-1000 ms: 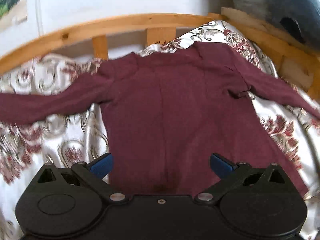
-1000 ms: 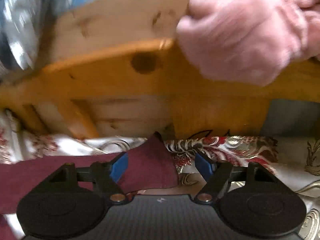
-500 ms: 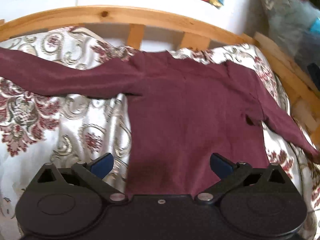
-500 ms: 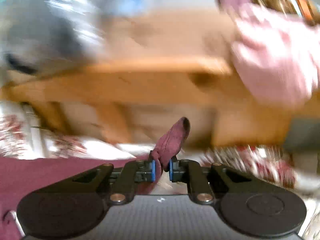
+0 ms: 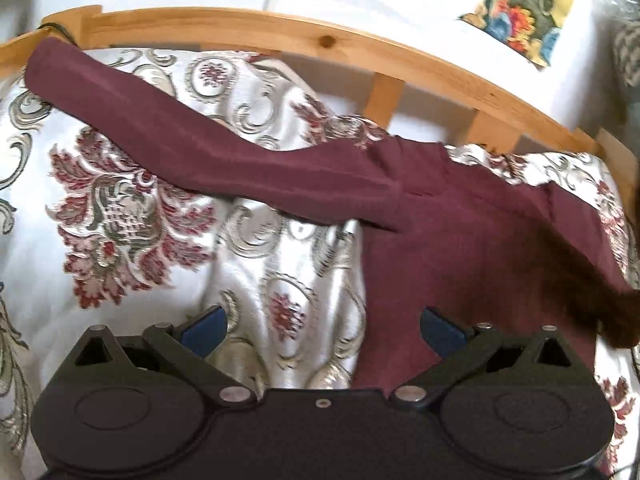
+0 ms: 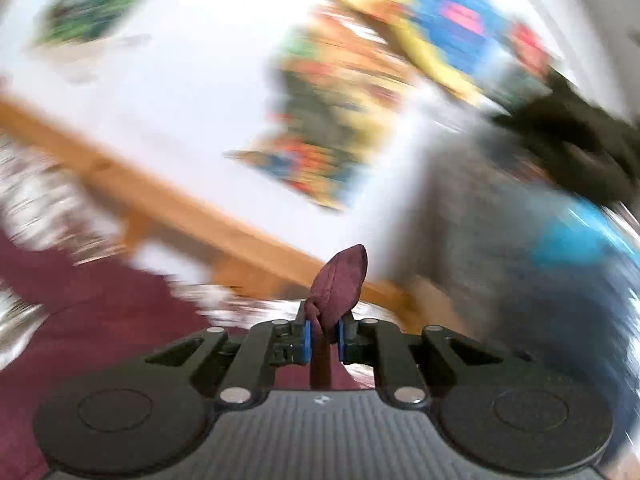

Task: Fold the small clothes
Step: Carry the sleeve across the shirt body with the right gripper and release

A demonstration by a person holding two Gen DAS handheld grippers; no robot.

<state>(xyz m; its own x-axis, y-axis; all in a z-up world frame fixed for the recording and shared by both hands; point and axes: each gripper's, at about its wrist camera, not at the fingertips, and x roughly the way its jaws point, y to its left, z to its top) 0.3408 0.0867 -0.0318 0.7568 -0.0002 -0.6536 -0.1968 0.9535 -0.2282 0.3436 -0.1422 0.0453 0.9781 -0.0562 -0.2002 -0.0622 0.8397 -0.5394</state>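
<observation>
A maroon long-sleeved top [image 5: 460, 248] lies spread on a patterned bedspread [image 5: 132, 208]. Its left sleeve [image 5: 168, 136] stretches out toward the far left corner of the bed. My left gripper [image 5: 322, 330] hovers open over the top's lower left edge, with nothing pinched between its blue pads [image 5: 206, 328]. In the blurred right wrist view my right gripper [image 6: 323, 338] is shut on the cuff of the right sleeve [image 6: 342, 276], which sticks up past the pads. The top's body [image 6: 92, 320] shows low at the left there.
A wooden bed rail [image 5: 280, 36] with slats runs behind the bedspread, against a white wall with a colourful picture [image 5: 520, 8]. A grey and blue plush toy [image 6: 560, 272] lies at the right in the right wrist view.
My right gripper closed on the sleeve cuff and swung fast up and across with it, rolling as it went. My left gripper slid to the left along the top's lower edge.
</observation>
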